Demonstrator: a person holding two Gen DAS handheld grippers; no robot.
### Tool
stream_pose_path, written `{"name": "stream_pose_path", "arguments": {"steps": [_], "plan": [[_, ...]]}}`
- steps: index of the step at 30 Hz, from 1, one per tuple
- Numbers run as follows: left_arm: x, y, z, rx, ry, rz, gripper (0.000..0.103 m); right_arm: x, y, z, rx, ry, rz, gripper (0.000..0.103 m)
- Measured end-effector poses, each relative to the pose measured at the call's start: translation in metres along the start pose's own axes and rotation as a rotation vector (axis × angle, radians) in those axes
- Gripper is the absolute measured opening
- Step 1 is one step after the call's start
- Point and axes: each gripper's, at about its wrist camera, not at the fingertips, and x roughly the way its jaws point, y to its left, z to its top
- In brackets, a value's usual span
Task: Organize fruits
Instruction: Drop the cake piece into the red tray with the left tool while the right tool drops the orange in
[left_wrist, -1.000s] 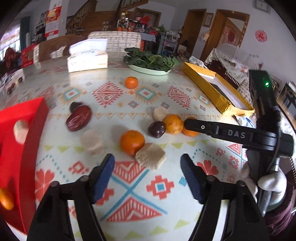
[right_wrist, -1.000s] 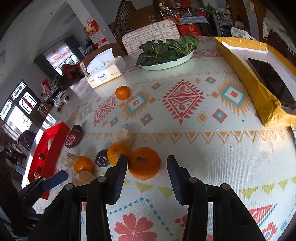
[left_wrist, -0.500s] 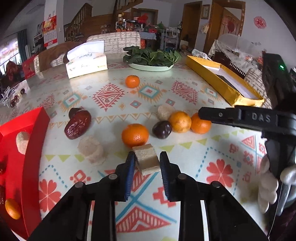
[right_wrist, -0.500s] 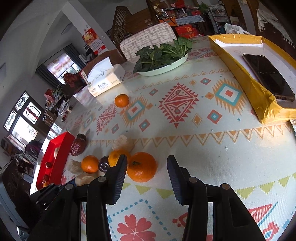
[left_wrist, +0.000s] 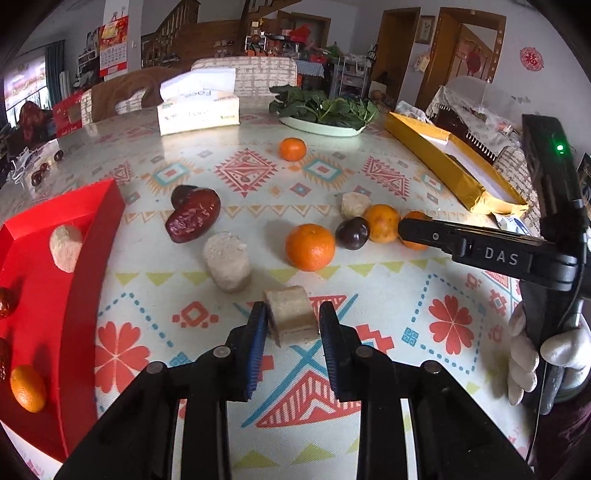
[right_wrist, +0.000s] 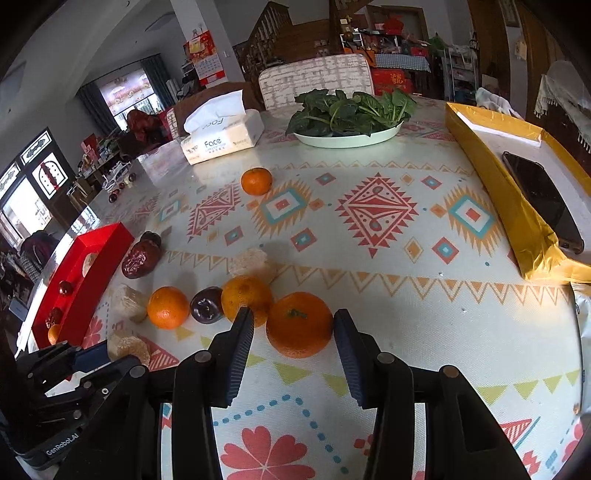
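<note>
Tan cut fruit chunk (left_wrist: 291, 314) upright on the tablecloth, near oranges (left_wrist: 310, 246).

We see block (left_wrist: 291, 314) between left gripper (left_wrist: 291, 325) fingers; tray (left_wrist: 74, 258) far left; mandarin (left_wrist: 310, 246) ahead. Orange (right_wrist: 299, 324) between right gripper (right_wrist: 293, 332) fingers; box (right_wrist: 517, 206) right.

Soft window daylight, sharp centre, fisheye-bent edges, dark corners.
</note>
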Motion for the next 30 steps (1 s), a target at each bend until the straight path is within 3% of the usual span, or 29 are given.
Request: {"name": "stream_pose_path", "arguments": {"steps": [9, 17, 21, 30], "plan": [[-0.003, 0.009, -0.001, -0.035, -0.010, 0.002, 0.023, 0.003, 0.009, -0.005, -0.068, 0.038, -0.023, 0.051], [-0.029, 0.023, -0.007, -0.074, -0.059, -0.037, 0.023, 0.013, 0.025, -0.001, -0.177, 0.059, -0.158, 0.051], [-0.044, 0.032, -0.014, -0.099, -0.082, -0.060, 0.023, 0.014, 0.031, -0.001, -0.206, 0.052, -0.189, 0.040], [-0.081, 0.074, -0.033, -0.194, -0.143, -0.050, 0.023, -0.017, 0.041, -0.014, -0.127, 0.024, -0.111, 0.040]]}}
